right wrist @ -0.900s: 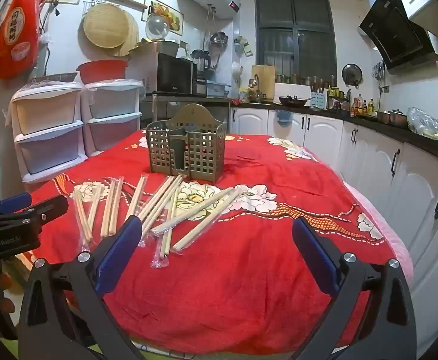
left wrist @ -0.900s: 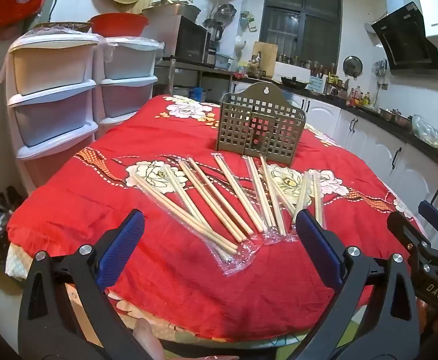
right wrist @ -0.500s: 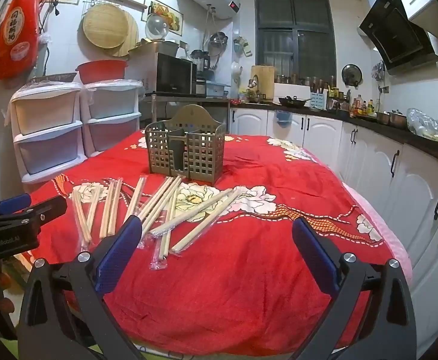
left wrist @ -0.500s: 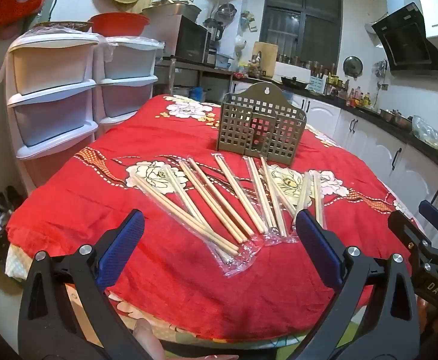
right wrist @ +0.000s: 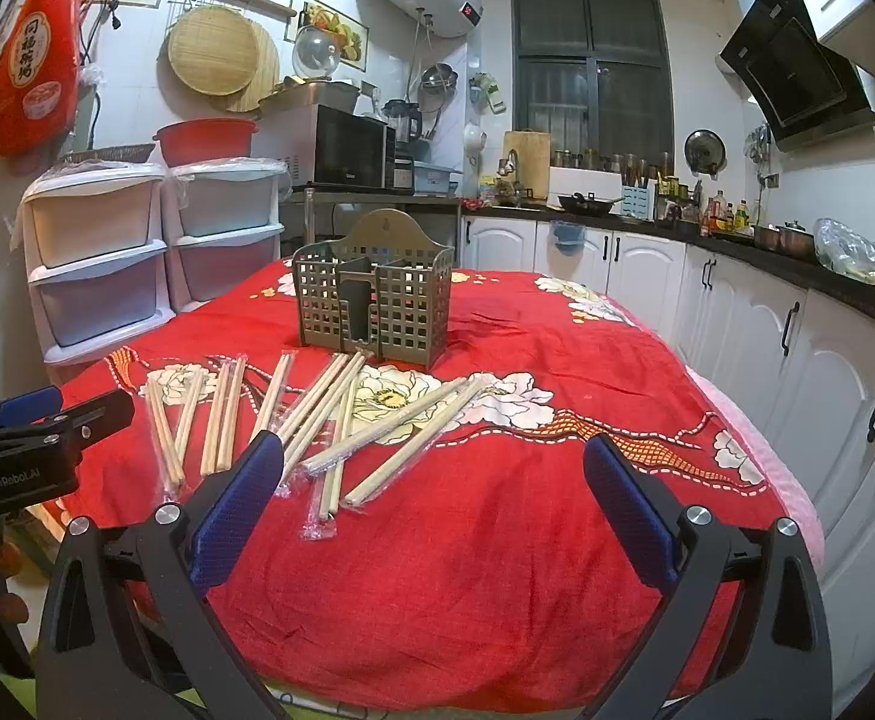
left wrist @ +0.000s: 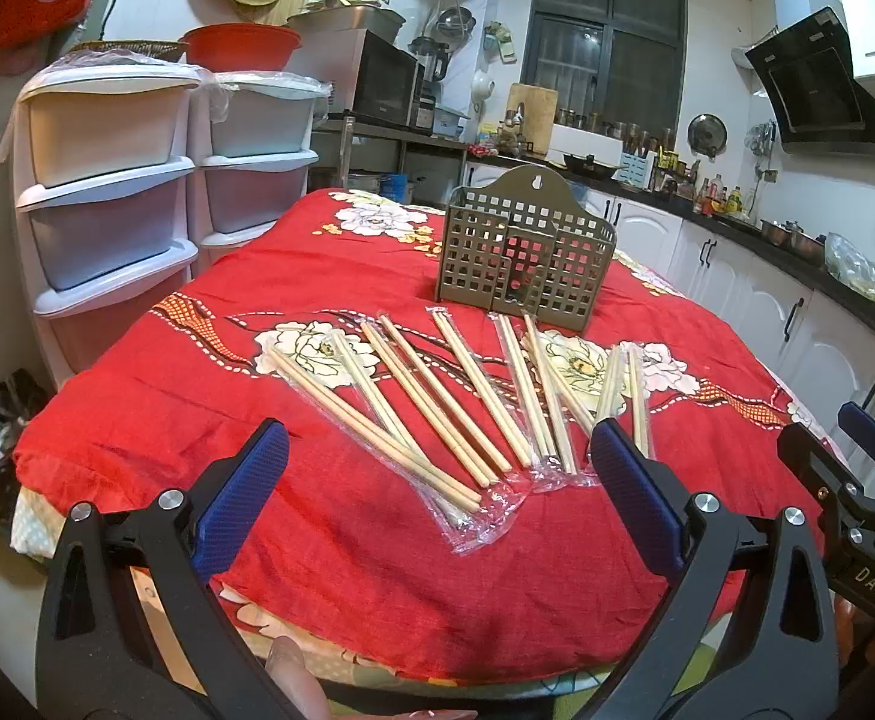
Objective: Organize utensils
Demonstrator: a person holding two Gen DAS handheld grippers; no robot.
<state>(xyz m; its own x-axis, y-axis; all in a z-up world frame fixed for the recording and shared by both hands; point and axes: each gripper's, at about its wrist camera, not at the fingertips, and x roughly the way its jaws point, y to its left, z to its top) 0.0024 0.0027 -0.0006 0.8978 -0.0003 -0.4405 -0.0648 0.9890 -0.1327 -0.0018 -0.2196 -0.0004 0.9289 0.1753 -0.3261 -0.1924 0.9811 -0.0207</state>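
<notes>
Nothing sorted yet: wrapped chopsticks (left wrist: 437, 402) fanned across the red-clothed counter (left wrist: 137, 420), just before an empty slotted holder (left wrist: 524, 258). Left claw (left wrist: 437, 498) and right claw (right wrist: 431, 498) both released, empty, poised at the near edge. Bare cloth rightward for manoeuvre.

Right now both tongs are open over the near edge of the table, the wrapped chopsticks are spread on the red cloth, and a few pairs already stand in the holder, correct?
Not quite: the holder is empty, as the right wrist view shows through its grid. All the wrapped chopsticks lie on the red cloth. Left tongs and right tongs are open.
</notes>
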